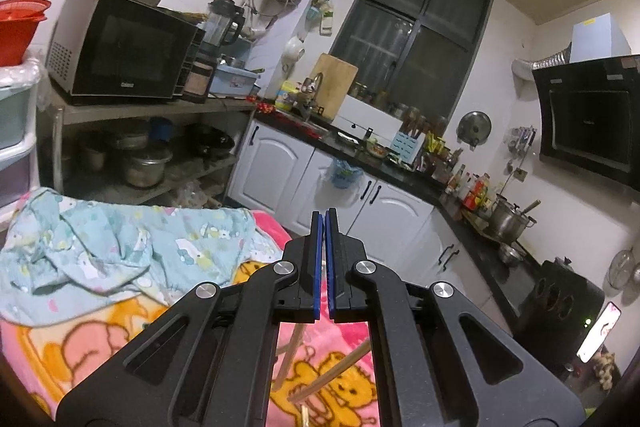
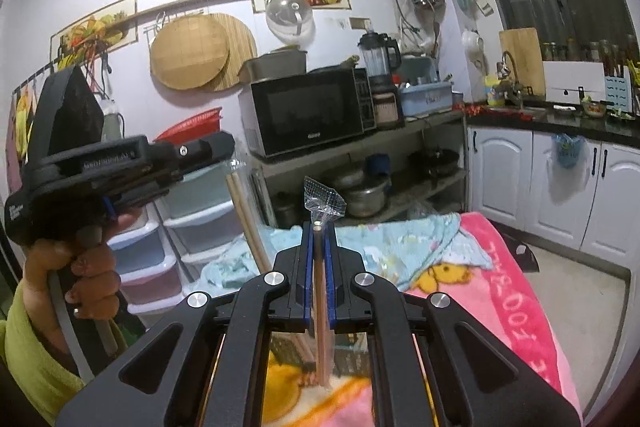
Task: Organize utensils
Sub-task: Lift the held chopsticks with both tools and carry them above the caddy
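Right gripper (image 2: 319, 227) is pinching a wooden chopstick (image 2: 320, 303) between its blue pads (image 2: 307, 275) — it runs straight down the middle of the jaws, tip poking out at the front with a crinkly clear plastic sleeve (image 2: 324, 201) bunched just past it. Left gripper (image 1: 323, 215) has its pads pressed together with nothing between them that I can see; in the right view it's up and off to the left, well apart from the other one, raised above the table.

Below and behind the left jaws there are more loose chopsticks (image 1: 320, 379) lying crossed on the pink cartoon blanket (image 1: 100, 343), so the pile isn't sorted yet. A blue patterned cloth (image 1: 120, 247) sits ahead and to the left of it.

My read: we're early-to-middle here. One stick is in hand, several are still scattered, and I can't spot any holder or tray near either gripper where they're meant to end up — so gathering and placing is basically all still to do.
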Demonstrator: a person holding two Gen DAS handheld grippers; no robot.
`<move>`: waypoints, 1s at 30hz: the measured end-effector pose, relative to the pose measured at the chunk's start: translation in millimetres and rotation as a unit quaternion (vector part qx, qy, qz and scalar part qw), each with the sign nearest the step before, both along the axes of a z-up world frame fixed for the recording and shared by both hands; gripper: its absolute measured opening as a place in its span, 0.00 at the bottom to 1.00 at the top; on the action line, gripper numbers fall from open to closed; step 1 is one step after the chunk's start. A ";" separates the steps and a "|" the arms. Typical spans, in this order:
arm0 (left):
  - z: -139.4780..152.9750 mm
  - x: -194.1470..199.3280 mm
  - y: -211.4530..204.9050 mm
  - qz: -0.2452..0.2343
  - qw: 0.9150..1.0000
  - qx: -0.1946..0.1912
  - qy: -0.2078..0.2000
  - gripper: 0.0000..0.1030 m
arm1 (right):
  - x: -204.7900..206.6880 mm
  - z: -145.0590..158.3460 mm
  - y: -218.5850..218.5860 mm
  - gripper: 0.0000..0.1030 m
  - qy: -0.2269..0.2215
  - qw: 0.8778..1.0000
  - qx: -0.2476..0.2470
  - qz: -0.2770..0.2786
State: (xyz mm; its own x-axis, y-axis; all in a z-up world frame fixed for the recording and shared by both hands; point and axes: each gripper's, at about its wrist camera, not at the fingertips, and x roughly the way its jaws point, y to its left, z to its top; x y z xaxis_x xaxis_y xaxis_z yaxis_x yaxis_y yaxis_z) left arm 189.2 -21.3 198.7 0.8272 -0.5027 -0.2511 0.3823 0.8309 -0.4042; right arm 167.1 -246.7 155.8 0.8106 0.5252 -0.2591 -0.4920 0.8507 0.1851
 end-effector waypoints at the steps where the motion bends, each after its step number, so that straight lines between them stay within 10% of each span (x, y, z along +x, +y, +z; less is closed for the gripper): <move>1: -0.5 1.8 0.5 0.001 1.000 -0.001 0.001 0.00 | 3.6 1.0 1.2 0.05 0.000 1.000 0.002 0.000; 30: -52.3 57.5 1.7 0.031 0.998 0.031 0.041 0.00 | 74.2 -15.2 24.0 0.05 -0.021 0.999 -0.003 -0.038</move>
State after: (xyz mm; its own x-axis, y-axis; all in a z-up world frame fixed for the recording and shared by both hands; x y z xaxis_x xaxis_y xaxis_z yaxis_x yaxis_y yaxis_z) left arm 246.7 -19.6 146.4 0.8318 -0.4326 -0.3477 0.2977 0.8765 -0.3783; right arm 241.3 -222.6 140.6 0.8582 0.4604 -0.2268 -0.4336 0.8869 0.1596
